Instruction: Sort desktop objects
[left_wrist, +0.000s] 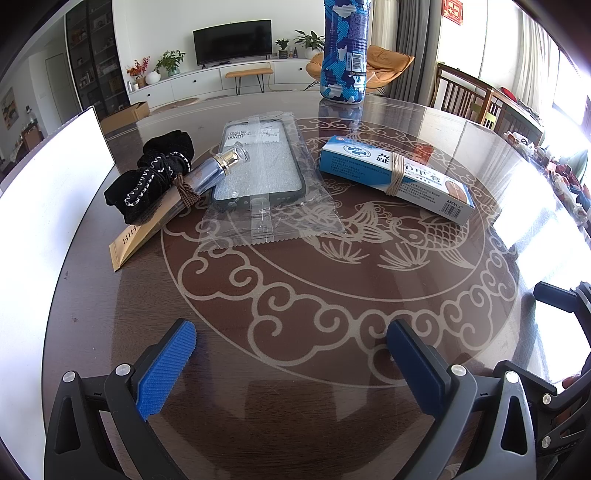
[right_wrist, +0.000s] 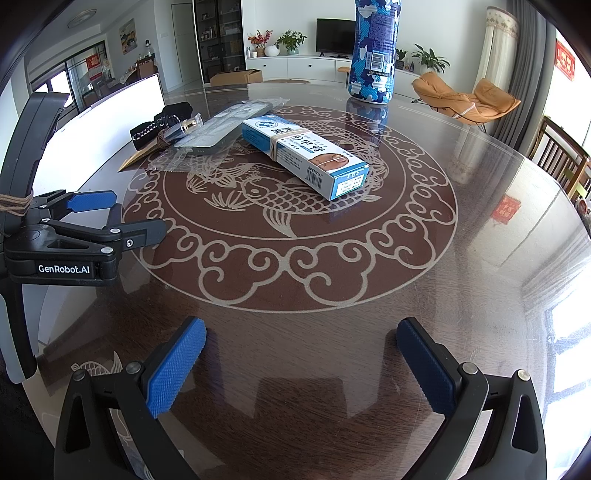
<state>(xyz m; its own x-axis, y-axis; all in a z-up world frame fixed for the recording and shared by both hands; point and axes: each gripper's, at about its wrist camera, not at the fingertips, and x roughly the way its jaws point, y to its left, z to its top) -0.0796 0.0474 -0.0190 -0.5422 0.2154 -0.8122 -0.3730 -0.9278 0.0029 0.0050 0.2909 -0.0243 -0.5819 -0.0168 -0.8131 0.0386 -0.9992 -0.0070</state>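
Both jaws are held apart, nothing between: left gripper (left_wrist: 291, 354), right gripper (right_wrist: 301, 354), over near table (left_wrist: 295, 295). Box (left_wrist: 397, 177) is laid centre-right, phone case (left_wrist: 258, 166) & black cloth (left_wrist: 147, 177) far left, bottle (left_wrist: 343, 51) stood at far edge.

A round dark wooden table (left_wrist: 295, 369) under glass, with a pale carp motif. On it: far, an upright blue camouflage bottle (left_wrist: 344, 51); right, a blue-and-white medicine box (left_wrist: 397, 179); centre, a bagged phone case (left_wrist: 258, 168); left, a black scrunchie (left_wrist: 155, 173), a small spray bottle (left_wrist: 218, 168) and a white box (left_wrist: 55, 177).
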